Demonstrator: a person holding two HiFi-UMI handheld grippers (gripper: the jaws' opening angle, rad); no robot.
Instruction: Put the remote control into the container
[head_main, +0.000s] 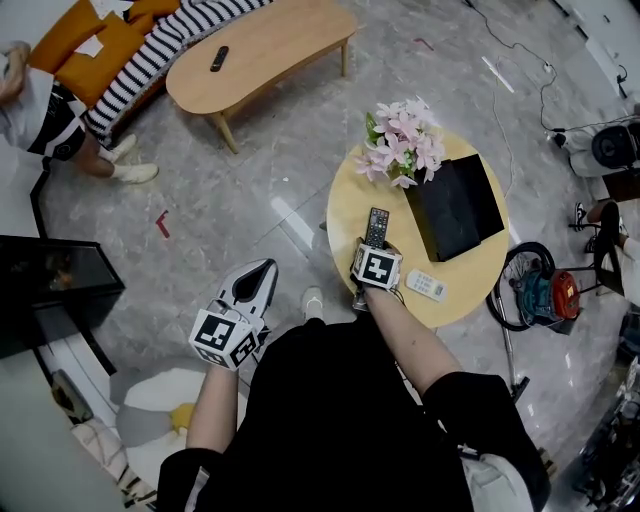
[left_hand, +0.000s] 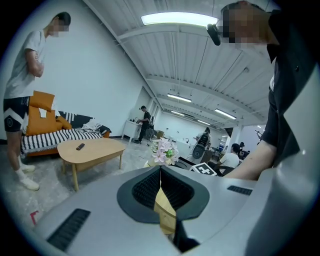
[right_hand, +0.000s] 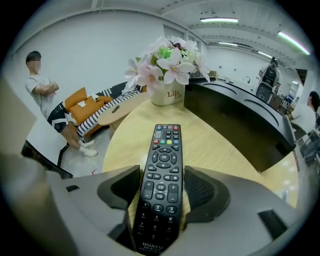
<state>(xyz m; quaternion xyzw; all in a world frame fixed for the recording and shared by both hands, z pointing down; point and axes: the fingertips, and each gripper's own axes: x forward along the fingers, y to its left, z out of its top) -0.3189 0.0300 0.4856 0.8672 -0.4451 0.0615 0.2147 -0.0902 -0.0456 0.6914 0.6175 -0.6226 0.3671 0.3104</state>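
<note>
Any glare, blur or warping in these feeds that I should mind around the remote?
Right gripper view: evenly lit, remote sharp, buttons legible, fisheye bend at the edges. Head view: lamp glare streaks the floor, none on the table. Left gripper view: bright ceiling light, background crisp.
</note>
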